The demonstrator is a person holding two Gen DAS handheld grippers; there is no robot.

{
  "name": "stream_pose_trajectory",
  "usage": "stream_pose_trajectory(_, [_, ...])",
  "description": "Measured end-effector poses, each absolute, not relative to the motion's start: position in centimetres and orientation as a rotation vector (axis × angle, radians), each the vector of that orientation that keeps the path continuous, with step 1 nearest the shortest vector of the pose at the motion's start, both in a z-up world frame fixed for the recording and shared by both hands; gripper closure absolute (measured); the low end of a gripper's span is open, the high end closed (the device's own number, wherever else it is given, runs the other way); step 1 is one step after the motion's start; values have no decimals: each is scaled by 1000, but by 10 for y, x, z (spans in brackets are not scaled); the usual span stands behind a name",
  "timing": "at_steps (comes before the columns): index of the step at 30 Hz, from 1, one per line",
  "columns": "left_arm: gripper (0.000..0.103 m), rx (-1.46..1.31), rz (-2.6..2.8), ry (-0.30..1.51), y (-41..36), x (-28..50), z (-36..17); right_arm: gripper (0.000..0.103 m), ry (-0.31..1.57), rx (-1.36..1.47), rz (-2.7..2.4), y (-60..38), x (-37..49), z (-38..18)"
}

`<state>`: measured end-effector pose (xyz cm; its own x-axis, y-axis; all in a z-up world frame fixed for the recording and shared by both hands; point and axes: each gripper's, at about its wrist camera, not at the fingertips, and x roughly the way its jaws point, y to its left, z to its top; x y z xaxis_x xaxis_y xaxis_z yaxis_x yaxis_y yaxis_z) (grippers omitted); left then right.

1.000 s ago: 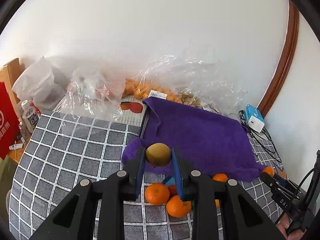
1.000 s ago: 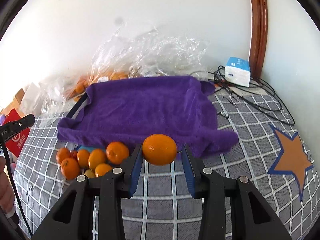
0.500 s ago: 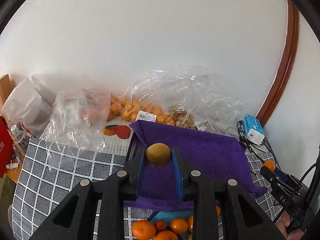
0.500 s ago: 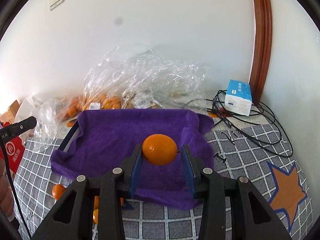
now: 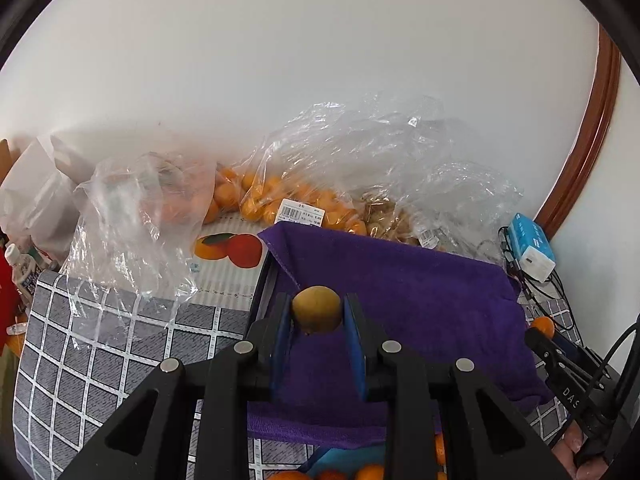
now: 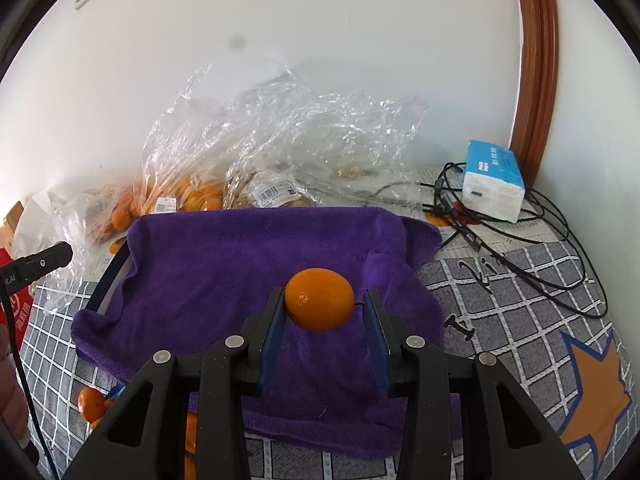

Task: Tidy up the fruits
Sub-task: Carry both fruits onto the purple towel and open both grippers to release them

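Observation:
My left gripper (image 5: 317, 314) is shut on a small yellow-brown fruit (image 5: 316, 307) and holds it above the near left part of the purple towel (image 5: 400, 280). My right gripper (image 6: 320, 304) is shut on an orange (image 6: 319, 298) and holds it above the same purple towel (image 6: 224, 256). Loose oranges (image 6: 91, 403) lie on the checked cloth in front of the towel, partly hidden by my fingers. The right gripper's tip with its orange shows in the left wrist view (image 5: 543, 326).
Clear plastic bags with small oranges (image 5: 264, 200) stand against the wall behind the towel. A blue and white box (image 6: 494, 180) and black cables (image 6: 532, 248) lie at the right. A bottle (image 5: 22, 268) stands at the far left.
Both grippers have moved forward with their fruits, from over the loose oranges to over the purple towel. The loose oranges have dropped to the bottom edge of both views.

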<state>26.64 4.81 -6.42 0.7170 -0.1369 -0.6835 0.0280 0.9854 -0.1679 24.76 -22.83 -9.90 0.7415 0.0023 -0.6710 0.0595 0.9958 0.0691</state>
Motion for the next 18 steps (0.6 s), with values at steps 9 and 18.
stream_pose_trajectory(9, [78, -124, -86, 866, 41, 286, -103, 64, 800, 43, -19, -216, 269, -129])
stream_pose_trajectory(18, [78, -98, -87, 932, 39, 292, -128, 64, 848, 28, -9, -215, 279, -151])
